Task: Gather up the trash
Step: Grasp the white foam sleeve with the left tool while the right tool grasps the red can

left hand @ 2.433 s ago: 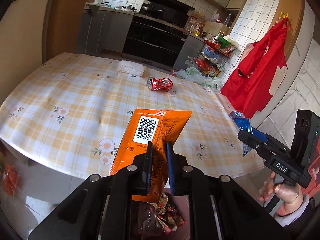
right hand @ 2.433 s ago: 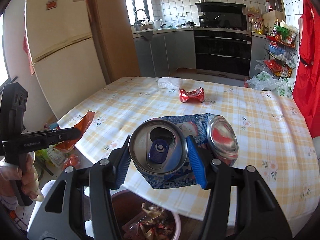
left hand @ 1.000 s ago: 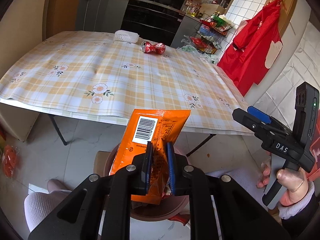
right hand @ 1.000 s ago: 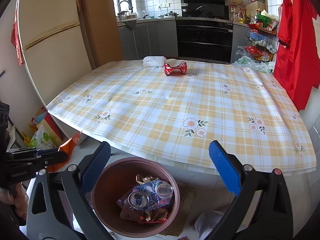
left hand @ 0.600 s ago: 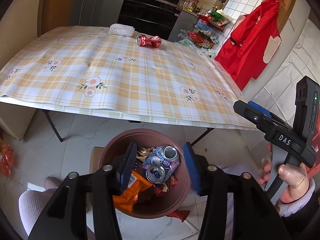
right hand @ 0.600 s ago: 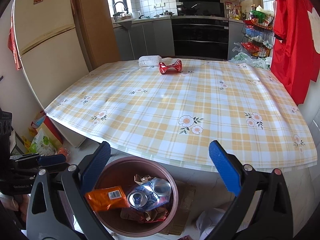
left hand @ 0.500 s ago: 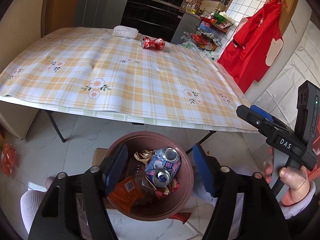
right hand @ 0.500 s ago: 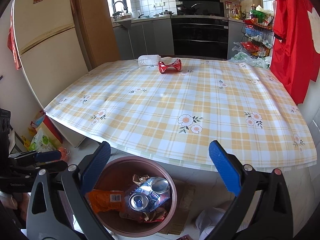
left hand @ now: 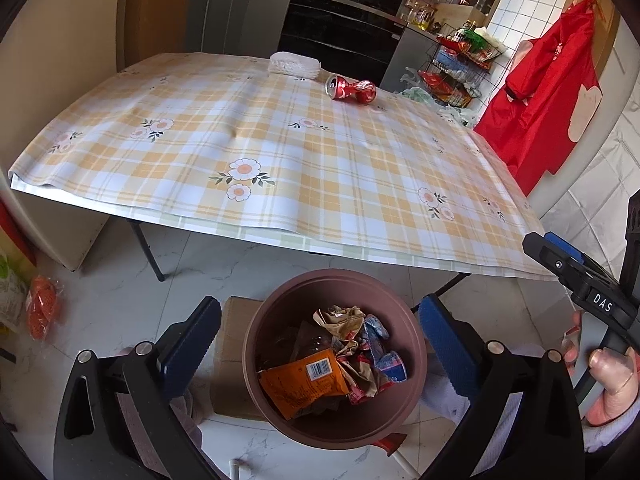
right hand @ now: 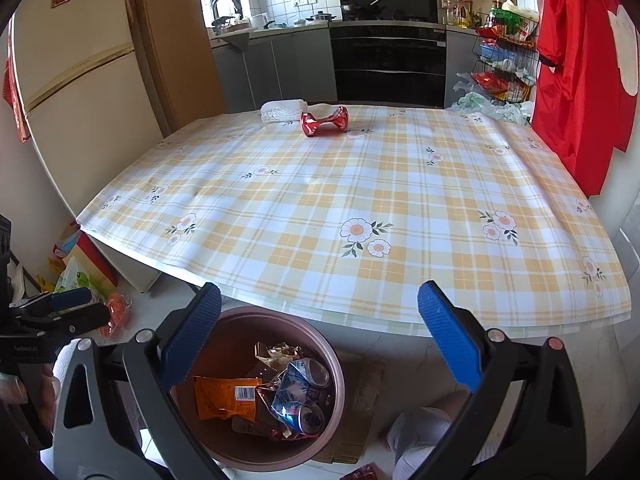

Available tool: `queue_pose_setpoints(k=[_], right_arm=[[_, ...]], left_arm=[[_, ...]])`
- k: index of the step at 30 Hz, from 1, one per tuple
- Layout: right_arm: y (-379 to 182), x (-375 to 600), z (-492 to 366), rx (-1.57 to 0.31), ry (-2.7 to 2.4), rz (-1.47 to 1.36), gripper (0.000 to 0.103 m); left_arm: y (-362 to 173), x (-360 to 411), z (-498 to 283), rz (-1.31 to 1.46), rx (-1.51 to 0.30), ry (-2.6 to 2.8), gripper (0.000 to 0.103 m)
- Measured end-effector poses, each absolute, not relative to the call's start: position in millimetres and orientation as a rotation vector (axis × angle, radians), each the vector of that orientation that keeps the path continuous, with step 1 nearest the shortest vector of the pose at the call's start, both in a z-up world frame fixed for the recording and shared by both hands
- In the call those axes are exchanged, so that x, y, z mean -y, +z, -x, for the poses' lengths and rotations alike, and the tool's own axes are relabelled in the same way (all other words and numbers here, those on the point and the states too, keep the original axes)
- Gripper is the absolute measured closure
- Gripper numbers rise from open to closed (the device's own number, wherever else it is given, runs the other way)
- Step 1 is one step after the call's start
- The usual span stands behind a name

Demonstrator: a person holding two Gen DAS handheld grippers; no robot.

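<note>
A brown bin [left hand: 408, 332] stands on the floor in front of the table; it also shows in the right wrist view [right hand: 336, 368]. In it lie an orange snack bag [left hand: 304, 380], a crushed blue can [right hand: 298, 398] and crumpled wrappers. My left gripper [left hand: 320, 336] is open and empty above the bin. My right gripper [right hand: 320, 328] is open and empty above the bin's far rim. A crushed red can [left hand: 352, 89] and a white folded cloth [left hand: 294, 65] lie at the table's far edge; the red can [right hand: 324, 121] shows in the right wrist view too.
The table [right hand: 360, 200] has a yellow plaid flowered cloth. A fridge [right hand: 72, 80] stands at the left, bags [right hand: 76, 276] on the floor beside it. A red apron [left hand: 548, 100] hangs at the right. Cardboard [left hand: 232, 360] lies under the bin.
The right gripper dropped the blue can into the bin and opened. The left gripper then released the orange bag into the bin and opened wide. Both pulled back from the table.
</note>
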State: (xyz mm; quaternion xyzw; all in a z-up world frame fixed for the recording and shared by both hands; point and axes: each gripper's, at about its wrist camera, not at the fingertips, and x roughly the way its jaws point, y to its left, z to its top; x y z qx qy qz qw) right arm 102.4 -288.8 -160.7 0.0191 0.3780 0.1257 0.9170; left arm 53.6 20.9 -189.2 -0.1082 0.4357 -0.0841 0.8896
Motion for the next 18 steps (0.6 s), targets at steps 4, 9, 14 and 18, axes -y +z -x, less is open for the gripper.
queue_pose_setpoints(k=[4, 9, 14, 18], right_arm=[[-163, 294, -113, -0.788, 0.242, -0.044, 0.006], [-165, 302, -135, -0.801, 0.217, -0.060, 0.006], [-165, 301, -171, -0.818, 0.217, -0.053, 0.006], [-170, 293, -219, -0.838, 0.231, -0.028, 0.006]], left_arm=[[-183, -25, -70, 0.209, -0.893, -0.167, 0.006], [-172, -22, -100, 0.171, -0.875, -0.181, 0.006], [-160, -27, -145, 0.153, -0.857, -0.188, 0.006], [-154, -34, -197, 0.131, -0.855, -0.177, 0.006]])
